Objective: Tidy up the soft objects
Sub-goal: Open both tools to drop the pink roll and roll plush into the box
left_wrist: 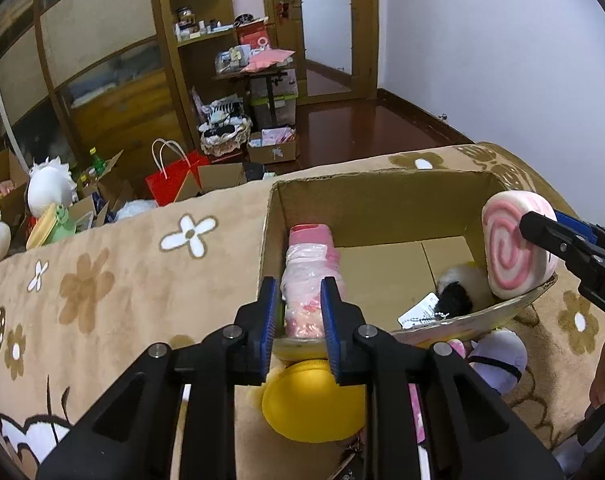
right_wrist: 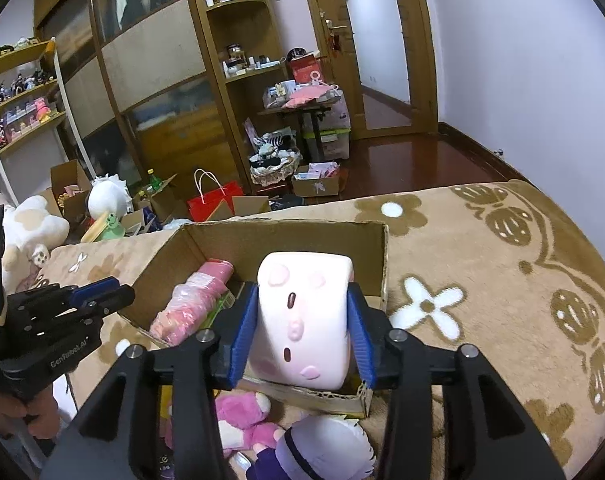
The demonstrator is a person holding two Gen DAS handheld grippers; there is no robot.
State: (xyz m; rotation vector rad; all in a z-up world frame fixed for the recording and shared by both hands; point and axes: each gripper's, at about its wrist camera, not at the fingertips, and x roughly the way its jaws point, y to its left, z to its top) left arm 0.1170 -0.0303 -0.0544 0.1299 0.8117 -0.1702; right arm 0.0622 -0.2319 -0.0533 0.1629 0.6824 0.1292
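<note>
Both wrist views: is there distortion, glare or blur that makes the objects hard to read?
Left wrist view: strong fisheye bending, dark corners; the wooden floor shows glare; the pink wrapped bundle is sharp. Right wrist view: same bending; the pale pink swirl plush is evenly lit and sharp; the shelf figures are too small to read.

Cluttered bedroom, wood-fitted and brightly lit

Pale walls (right_wrist: 522, 60) at 2 o'clock; a wooden wardrobe (right_wrist: 142, 80) and corner shelves (right_wrist: 238, 40) at 11; a doorway (right_wrist: 382, 40) at 12; a dark red wooden floor (right_wrist: 422, 160); a flowered tan blanket (right_wrist: 502, 280) at 4.
</note>
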